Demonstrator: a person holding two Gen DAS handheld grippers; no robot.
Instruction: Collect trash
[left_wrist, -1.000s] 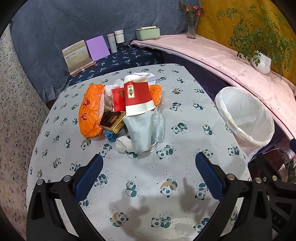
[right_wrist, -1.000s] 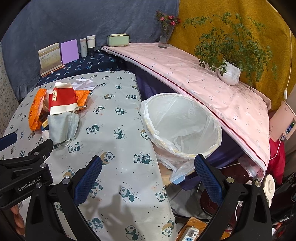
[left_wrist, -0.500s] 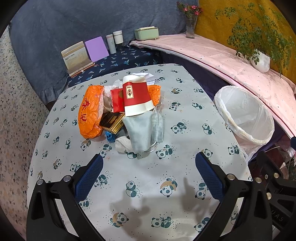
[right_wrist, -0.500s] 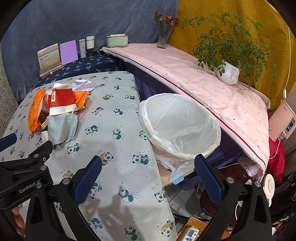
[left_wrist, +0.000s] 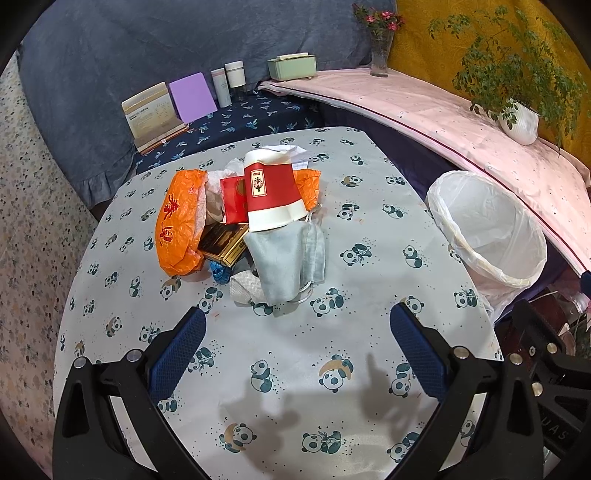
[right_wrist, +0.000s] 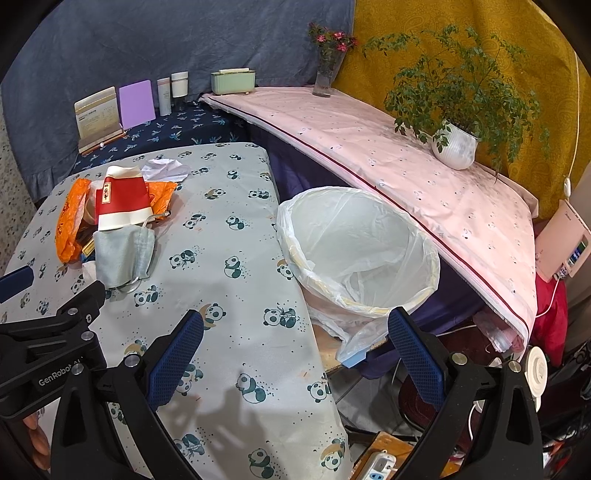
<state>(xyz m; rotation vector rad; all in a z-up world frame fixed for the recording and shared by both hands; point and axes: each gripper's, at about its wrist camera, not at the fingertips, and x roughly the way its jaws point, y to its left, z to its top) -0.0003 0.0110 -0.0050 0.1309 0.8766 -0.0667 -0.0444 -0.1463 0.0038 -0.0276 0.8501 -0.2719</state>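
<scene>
A trash pile lies on the panda-print table (left_wrist: 369, 258): a red and white paper cup (left_wrist: 273, 194) on its side, an orange plastic bag (left_wrist: 177, 221), a grey face mask (left_wrist: 288, 258), a dark gold box (left_wrist: 223, 242) and crumpled white paper (right_wrist: 164, 168). A bin with a white liner (right_wrist: 358, 254) stands off the table's right edge, also in the left wrist view (left_wrist: 487, 229). My left gripper (left_wrist: 297, 358) is open and empty, short of the pile. My right gripper (right_wrist: 295, 358) is open and empty over the table edge beside the bin.
Behind the table a dark blue shelf holds a card stand (left_wrist: 151, 114), a purple card (left_wrist: 192, 96) and two bottles (left_wrist: 229, 81). A pink-covered ledge (right_wrist: 406, 155) carries a green box, a flower vase and a potted plant (right_wrist: 454, 147). Cables and a power strip (right_wrist: 380, 465) lie on the floor.
Both grippers have drawn back and risen slightly, so the pile and the bin look a little farther off. Nothing was taken hold of.
</scene>
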